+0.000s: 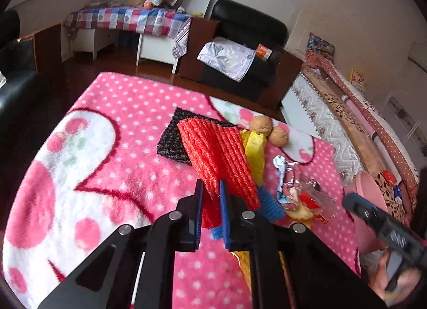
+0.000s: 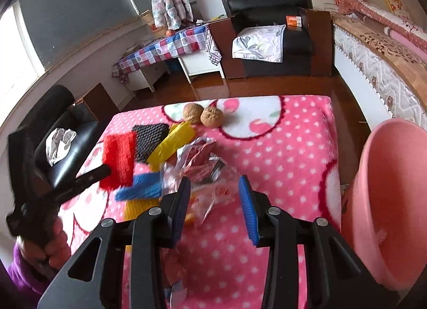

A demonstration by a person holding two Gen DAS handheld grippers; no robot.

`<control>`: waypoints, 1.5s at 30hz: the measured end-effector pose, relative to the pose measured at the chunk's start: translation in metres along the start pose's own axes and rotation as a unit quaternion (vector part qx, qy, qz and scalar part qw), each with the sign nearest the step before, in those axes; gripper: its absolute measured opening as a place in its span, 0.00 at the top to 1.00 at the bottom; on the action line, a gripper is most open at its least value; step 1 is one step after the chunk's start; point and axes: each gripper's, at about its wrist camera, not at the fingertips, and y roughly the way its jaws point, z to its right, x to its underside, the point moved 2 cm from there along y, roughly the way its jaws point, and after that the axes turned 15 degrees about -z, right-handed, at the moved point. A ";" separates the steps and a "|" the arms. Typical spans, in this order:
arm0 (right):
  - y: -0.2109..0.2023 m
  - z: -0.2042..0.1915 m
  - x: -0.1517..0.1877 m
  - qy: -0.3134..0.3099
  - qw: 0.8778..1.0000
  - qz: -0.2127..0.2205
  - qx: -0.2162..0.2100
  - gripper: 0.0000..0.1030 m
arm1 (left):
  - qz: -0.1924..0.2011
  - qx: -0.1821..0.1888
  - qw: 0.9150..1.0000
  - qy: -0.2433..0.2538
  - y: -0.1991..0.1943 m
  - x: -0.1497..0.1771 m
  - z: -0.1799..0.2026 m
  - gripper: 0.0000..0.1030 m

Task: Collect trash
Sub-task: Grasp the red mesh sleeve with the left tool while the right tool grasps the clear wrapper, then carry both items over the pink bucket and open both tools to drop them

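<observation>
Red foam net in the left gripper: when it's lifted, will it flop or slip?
The red foam net looks soft and light, so it will probably sag. The left gripper pinches only its near edge, so it may swing. Its ribbed mesh should resist slipping.

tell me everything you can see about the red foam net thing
The red foam net is a ribbed, mesh-like sleeve of soft foam, bright red and flattened into a rough rectangle. Its near end sits between the blue pads of the left gripper, which looks clamped on it. Its far end overlaps the black foam net; the yellow wrapper lies along its right edge and a blue foam net beside its near corner. It rests on the pink dotted blanket.
</observation>
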 end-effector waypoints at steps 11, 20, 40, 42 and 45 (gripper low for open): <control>0.051 0.013 -0.017 0.014 0.996 -0.078 -0.043 0.63 | 0.009 0.007 1.000 0.001 -0.022 0.013 0.001 0.90; 0.021 0.008 0.005 -0.001 0.999 -0.035 -0.029 0.87 | 0.016 0.010 1.000 0.011 -0.036 0.024 0.013 0.90; -0.076 0.032 0.044 0.028 0.997 0.078 0.005 0.90 | 0.023 0.032 0.997 0.066 -0.059 0.041 0.082 0.90; -0.082 0.041 0.049 0.039 0.996 0.083 0.010 0.90 | 0.022 0.034 0.996 0.075 -0.057 0.041 0.093 0.90; -0.090 0.057 0.055 0.056 0.994 0.090 0.025 0.90 | 0.018 0.041 0.995 0.090 -0.053 0.042 0.111 0.90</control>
